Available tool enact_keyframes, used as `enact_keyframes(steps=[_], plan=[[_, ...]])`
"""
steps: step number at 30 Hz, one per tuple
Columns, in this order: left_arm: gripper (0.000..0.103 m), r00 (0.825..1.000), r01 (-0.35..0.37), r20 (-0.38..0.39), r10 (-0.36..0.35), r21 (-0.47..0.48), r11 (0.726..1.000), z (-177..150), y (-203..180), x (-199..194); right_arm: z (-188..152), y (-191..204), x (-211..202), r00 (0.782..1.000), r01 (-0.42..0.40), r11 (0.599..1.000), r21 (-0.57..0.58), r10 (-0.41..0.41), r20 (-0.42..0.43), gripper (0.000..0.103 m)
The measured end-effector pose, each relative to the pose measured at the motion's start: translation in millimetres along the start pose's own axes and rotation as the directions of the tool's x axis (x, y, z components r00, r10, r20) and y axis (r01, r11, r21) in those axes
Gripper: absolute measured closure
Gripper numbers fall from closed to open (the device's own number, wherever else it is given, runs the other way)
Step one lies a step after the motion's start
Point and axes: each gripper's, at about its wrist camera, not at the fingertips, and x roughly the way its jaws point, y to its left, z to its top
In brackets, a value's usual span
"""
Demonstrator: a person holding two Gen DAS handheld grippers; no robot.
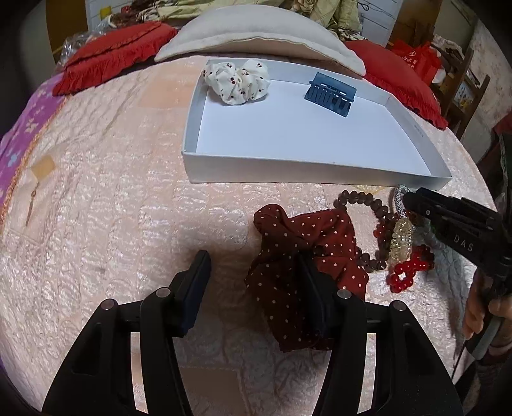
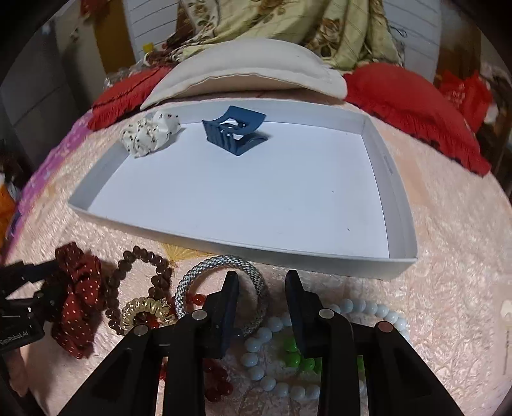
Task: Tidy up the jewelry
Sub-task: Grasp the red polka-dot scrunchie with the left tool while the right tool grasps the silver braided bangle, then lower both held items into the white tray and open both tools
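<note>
A white tray [image 1: 313,169] lies on the pink bedspread and holds a white spotted scrunchie [image 1: 236,79] and a blue hair claw [image 1: 331,93]. My left gripper [image 1: 252,265] is open; its right finger touches a dark red dotted scrunchie [image 1: 307,243], which also shows in the right wrist view [image 2: 76,297]. My right gripper [image 2: 262,288] is open above a silver rope bangle [image 2: 220,284], with one finger inside the ring. Beside it lie a brown bead bracelet [image 2: 140,268], a gold coil hair tie [image 2: 144,308], red beads [image 2: 217,380], white beads [image 2: 265,332] and green beads [image 2: 294,352].
Red pillows [image 1: 112,54] and a cream cushion [image 1: 256,35] lie behind the tray. A folded floral quilt [image 2: 288,25] is at the back. A purple cloth [image 1: 22,128] covers the left bed edge. Bare bedspread [image 1: 112,192] lies left of the jewelry.
</note>
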Motion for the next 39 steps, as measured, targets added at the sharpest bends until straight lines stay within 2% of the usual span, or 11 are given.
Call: enact_keyframes(steps=[2,3,4,6,15,20,23,26,32,36,39], plan=[[0.053,0.999,-0.038,0.009,0.038,0.012,0.999,0.0,-4.8,2.3,-0.6,4.5,0.4,1.000,0.017,1.000,-0.026,-0.016,0.007,0.076],[0.069,0.998,-0.056,0.014,0.055,0.018,0.998,-0.4,-6.7,1.9,-0.5,7.5,0.8,1.000,0.014,0.999,-0.043,-0.013,0.009,0.084],[0.091,0.999,-0.042,0.008,0.042,0.020,0.999,-0.1,-7.7,1.3,-0.3,9.4,1.0,1.000,0.011,0.999,-0.052,-0.011,0.008,0.095],[0.094,0.999,-0.017,-0.027,0.017,0.009,1.000,1.5,-8.5,-1.3,0.1,14.0,0.6,1.000,0.002,0.998,-0.069,-0.002,-0.001,0.097],[0.095,0.997,0.013,0.071,-0.014,0.014,1.000,-4.6,-11.3,-73.5,-0.6,10.6,-64.1,0.988,-0.115,0.993,0.029,0.111,0.110,0.097],[0.095,0.991,0.039,0.128,-0.043,0.033,0.999,-4.8,-16.7,-109.6,4.1,9.1,-97.7,0.979,-0.129,0.991,0.042,0.120,0.164,0.097],[0.095,0.990,0.053,0.132,-0.057,0.036,0.998,1.9,-17.2,-118.0,7.2,6.4,-107.9,0.978,-0.116,0.992,0.046,0.105,0.182,0.097],[0.095,0.991,0.067,0.115,-0.070,0.027,0.997,15.6,-12.5,-116.9,13.5,-0.7,-107.7,0.978,-0.117,0.991,0.066,0.104,0.181,0.097],[0.095,0.994,0.039,0.104,-0.039,0.009,0.999,58.0,-1.9,-94.0,36.7,-13.7,-82.7,0.983,-0.121,0.986,0.110,0.103,0.154,0.097],[0.095,0.996,0.070,0.066,-0.068,-0.038,0.997,89.5,6.7,-59.3,52.8,-12.2,-55.3,0.987,-0.119,0.985,0.122,0.104,0.124,0.097],[0.095,0.998,0.061,0.034,-0.059,-0.047,0.997,106.4,10.0,-30.2,63.8,-9.1,-29.8,0.989,-0.124,0.983,0.132,0.113,0.093,0.097]])
